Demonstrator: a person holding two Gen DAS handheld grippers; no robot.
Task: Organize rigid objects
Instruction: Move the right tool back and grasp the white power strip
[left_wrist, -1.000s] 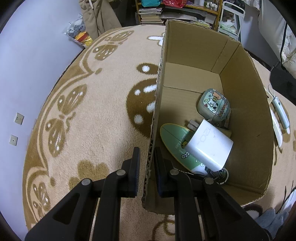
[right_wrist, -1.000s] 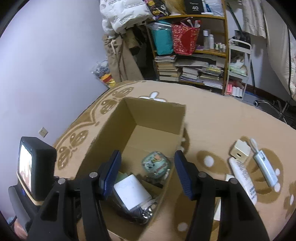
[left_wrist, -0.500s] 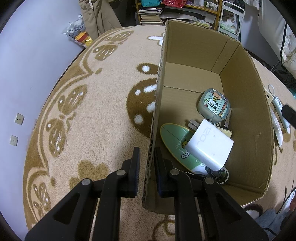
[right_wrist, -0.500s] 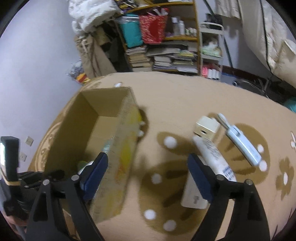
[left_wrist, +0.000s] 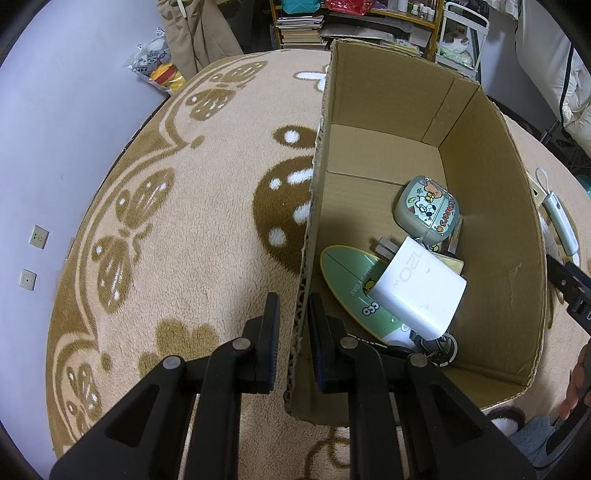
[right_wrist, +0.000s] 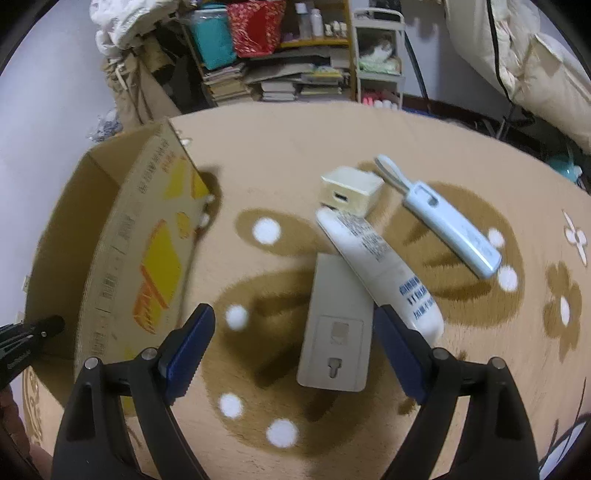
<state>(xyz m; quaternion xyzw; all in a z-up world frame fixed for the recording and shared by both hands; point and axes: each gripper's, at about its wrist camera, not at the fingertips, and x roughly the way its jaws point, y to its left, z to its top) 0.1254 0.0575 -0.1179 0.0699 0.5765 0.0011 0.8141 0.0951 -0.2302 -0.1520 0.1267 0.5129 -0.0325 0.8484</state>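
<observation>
The right gripper (right_wrist: 293, 345), tongs spread wide, is hovering over the flat remote (right_wrist: 334, 325) mid-rug (right_wrist: 461, 387) while the left gripper (left_wrist: 291, 325) is pinching the cardboard box (left_wrist: 491, 206) wall; lowering squarely astride its long sides should avoid the overlapping tube (right_wrist: 380, 266).

- The left wrist view looks steeply down from close above the near wall of the open brown cardboard box (left_wrist: 424, 155), facing along its length toward the cluttered wooden bookshelf (left_wrist: 354, 18).
- The right wrist view looks down from beside that box (right_wrist: 122, 251) over the beige patterned carpet (right_wrist: 406, 129); both views share box, carpet and bookshelf (right_wrist: 280, 66).
</observation>
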